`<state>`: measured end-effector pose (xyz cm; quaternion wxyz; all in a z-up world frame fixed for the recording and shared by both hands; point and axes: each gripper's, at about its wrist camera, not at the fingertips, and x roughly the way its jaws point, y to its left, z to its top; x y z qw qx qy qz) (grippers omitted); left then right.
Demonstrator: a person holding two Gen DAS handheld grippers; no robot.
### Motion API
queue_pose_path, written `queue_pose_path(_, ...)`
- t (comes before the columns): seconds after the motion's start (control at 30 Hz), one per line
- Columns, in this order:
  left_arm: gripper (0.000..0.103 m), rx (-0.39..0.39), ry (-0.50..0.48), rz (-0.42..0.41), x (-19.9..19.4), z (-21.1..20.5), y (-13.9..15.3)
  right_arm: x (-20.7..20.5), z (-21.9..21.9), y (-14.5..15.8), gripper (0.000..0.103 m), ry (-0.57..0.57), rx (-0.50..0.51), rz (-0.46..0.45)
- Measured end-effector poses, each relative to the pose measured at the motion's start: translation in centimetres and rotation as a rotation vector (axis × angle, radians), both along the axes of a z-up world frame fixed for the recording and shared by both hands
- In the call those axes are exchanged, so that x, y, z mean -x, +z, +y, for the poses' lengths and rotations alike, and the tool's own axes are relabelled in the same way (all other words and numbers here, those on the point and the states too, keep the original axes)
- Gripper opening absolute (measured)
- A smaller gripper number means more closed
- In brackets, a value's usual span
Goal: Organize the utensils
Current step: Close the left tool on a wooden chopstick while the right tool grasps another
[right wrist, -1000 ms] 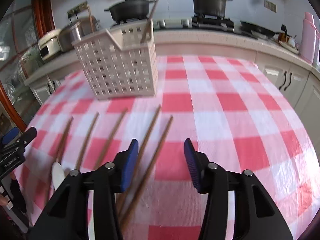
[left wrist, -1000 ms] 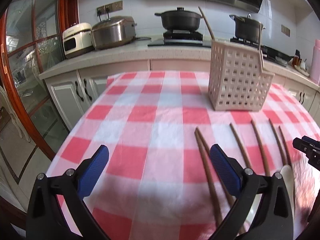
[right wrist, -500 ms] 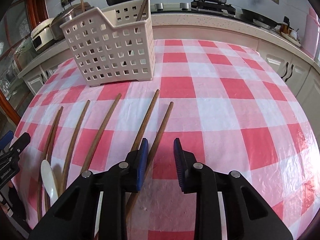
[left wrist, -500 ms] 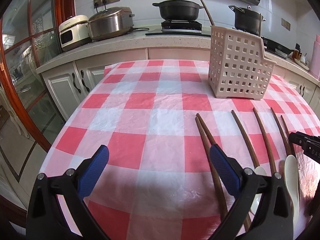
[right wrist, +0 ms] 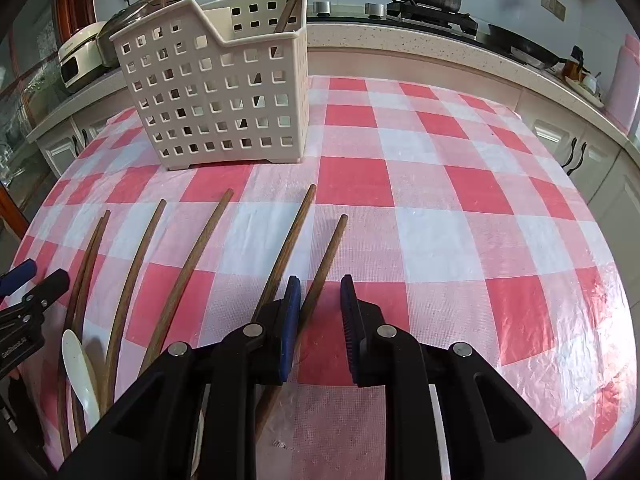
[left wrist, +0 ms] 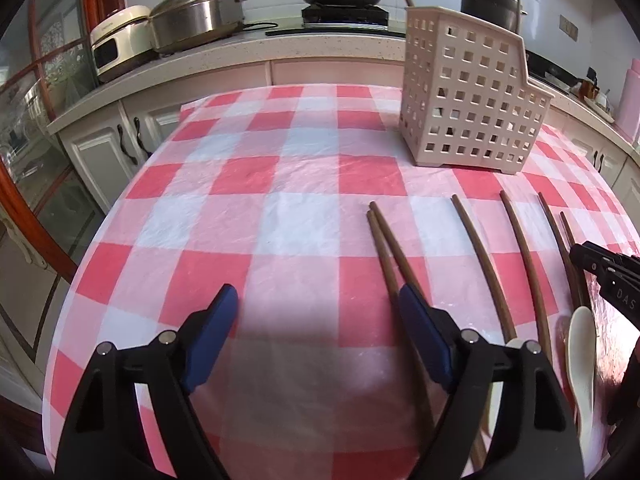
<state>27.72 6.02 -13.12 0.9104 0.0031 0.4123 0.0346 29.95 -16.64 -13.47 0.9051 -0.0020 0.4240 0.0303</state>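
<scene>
Closing narrowly, the right gripper (right wrist: 320, 300) straddles one stick (right wrist: 322, 264) below the basket (right wrist: 224, 96), not yet pinching, to lift it; the left gripper (left wrist: 316, 320), wide, has been narrowing beside another pair (left wrist: 384, 240).

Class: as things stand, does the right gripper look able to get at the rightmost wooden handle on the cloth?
Probably yes. The right gripper already straddles that handle; its jaws have just been closing, though a gap shows. Nothing lies in the way.
</scene>
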Motion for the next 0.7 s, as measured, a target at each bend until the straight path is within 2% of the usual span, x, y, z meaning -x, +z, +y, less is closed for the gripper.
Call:
queue_pose_path(0.17,0.065,0.000,-0.019,0.046,-1.0,-0.9,-0.8,0.0,-0.1,0.0,0.019,0.006,-0.014,-0.001)
queue_pose_path(0.33,0.058,0.031,-0.025,0.050,-1.6,-0.5,-0.8,0.0,-0.2,0.0,0.019,0.011,-0.023,-0.001)
queue_pose_path(0.6,0.028,0.023,-0.077,0.049,-2.0,-1.2,-0.6,-0.2,0.2,0.0,0.019,0.015,0.011,-0.004)
queue_pose_path(0.63,0.026,0.022,-0.084,0.047,-1.8,-1.3,-0.6,-0.1,0.3,-0.1,0.016,0.017,0.019,-0.005)
queue_pose_path(0.7,0.014,0.024,-0.095,0.045,-1.7,-1.6,-0.6,0.0,0.4,-0.1,0.010,0.020,0.025,-0.007)
